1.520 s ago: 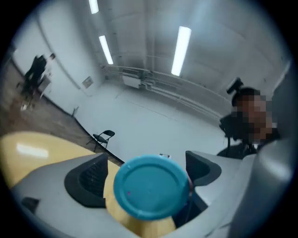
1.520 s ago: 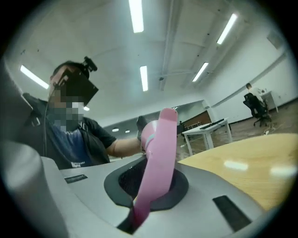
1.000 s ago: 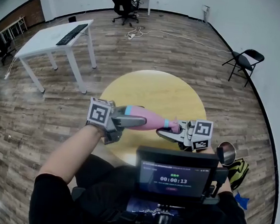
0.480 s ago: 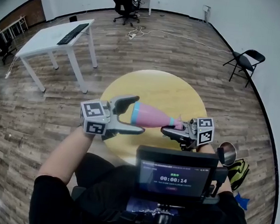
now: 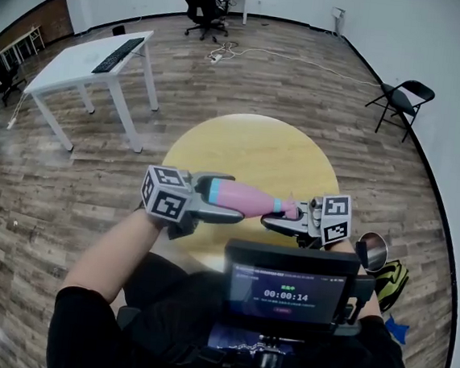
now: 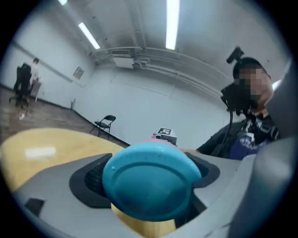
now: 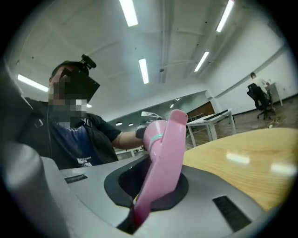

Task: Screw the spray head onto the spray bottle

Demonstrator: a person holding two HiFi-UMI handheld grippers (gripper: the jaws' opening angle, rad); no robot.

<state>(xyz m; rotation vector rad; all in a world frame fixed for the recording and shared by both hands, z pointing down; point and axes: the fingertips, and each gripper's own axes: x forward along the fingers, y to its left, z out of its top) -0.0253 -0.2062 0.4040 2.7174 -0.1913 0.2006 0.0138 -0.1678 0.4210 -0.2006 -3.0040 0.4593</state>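
Note:
A pink spray bottle [image 5: 249,197] with a blue base lies level above the near edge of the round yellow table [image 5: 258,145]. My left gripper [image 5: 222,196] is shut on its wide end; in the left gripper view the blue base [image 6: 148,185] fills the space between the jaws. My right gripper [image 5: 280,216] is shut on the pink spray head [image 5: 290,207] at the bottle's neck, just past the blue collar. In the right gripper view the spray head [image 7: 163,158] stands between the jaws of the right gripper [image 7: 156,188], with the bottle behind it.
A white desk [image 5: 80,64] with a keyboard stands at the back left, a black folding chair [image 5: 404,99] at the right, an office chair [image 5: 202,7] far back. A chest-mounted screen [image 5: 285,285] sits low in the head view.
The left gripper has rolled about the bottle's long axis with the bottle in it, one way and then back. The right gripper has stayed almost still on the spray head.

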